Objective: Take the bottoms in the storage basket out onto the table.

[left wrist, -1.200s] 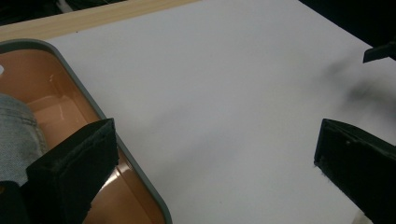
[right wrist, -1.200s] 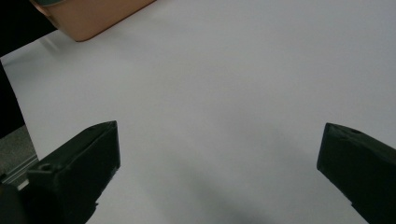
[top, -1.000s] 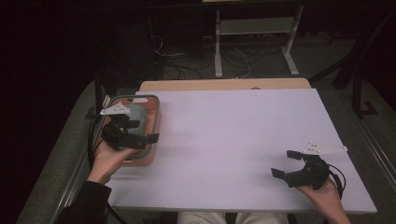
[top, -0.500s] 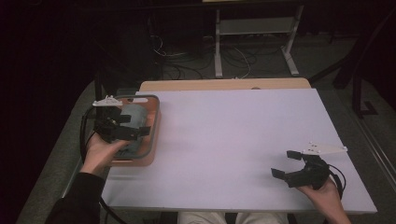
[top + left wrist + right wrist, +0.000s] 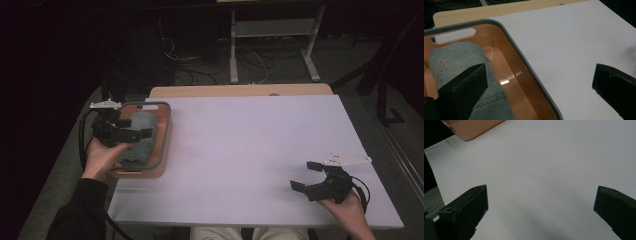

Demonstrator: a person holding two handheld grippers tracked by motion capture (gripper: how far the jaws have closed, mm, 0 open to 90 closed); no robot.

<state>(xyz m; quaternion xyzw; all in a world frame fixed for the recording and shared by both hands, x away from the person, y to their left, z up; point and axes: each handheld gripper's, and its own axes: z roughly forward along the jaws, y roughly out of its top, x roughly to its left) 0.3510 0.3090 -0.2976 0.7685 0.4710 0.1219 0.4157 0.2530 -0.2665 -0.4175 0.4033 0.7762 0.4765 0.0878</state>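
Left gripper (image 5: 131, 129) over the jeans (image 5: 138, 140) in the tray (image 5: 165, 131).
Its jaws were wide, holding nothing; the right gripper (image 5: 306, 176), also wide, rested on the table (image 5: 250, 140) well apart.

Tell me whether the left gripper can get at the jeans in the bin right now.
Probably yes: the left gripper hangs open right over the jeans in the orange bin, with nothing covering them.
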